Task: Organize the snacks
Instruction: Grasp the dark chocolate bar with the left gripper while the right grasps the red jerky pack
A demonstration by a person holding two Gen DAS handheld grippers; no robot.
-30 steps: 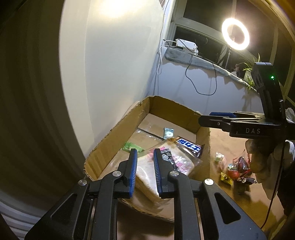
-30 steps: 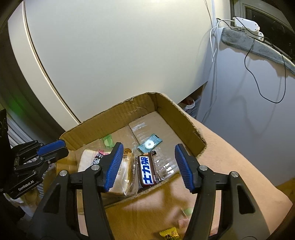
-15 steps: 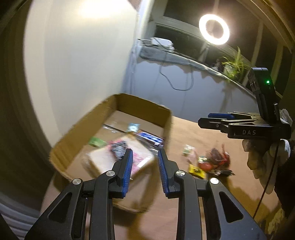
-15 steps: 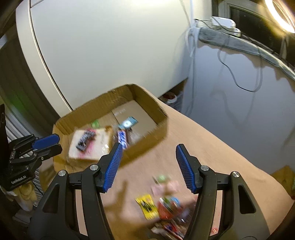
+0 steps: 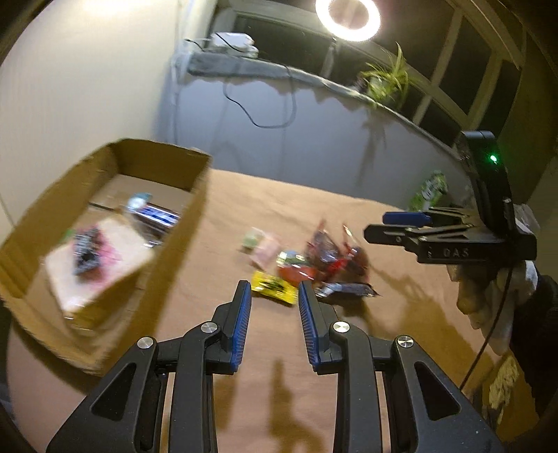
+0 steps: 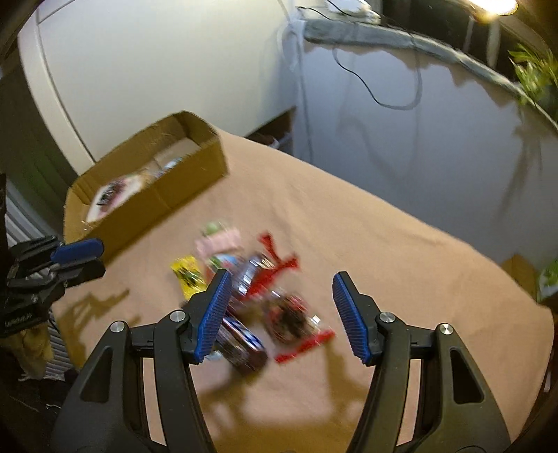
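Note:
A cardboard box (image 5: 181, 251) stands at the left of the brown table and holds a pink-and-black packet (image 5: 92, 254) and a blue bar (image 5: 158, 216). It also shows in the right wrist view (image 6: 157, 190). A pile of loose snacks (image 5: 314, 265) lies mid-table, with a yellow packet (image 5: 273, 287) nearest me. My left gripper (image 5: 273, 296) is open and empty, just short of the yellow packet. My right gripper (image 6: 280, 289) is wide open and empty above the pile (image 6: 265, 289), whose red packet (image 6: 293, 317) lies between its fingers.
A brown cloth covers the table (image 6: 383, 265). A grey wall ledge (image 5: 279, 69) with a cable, a plant (image 5: 387, 80) and a ring light (image 5: 347, 14) runs behind. A green packet (image 5: 430, 190) stands at the far right. A white cabinet (image 6: 139, 69) is behind the box.
Both grippers have swung away from the box to the right, over to the snack pile. The left jaws have opened wider. Both stay empty.

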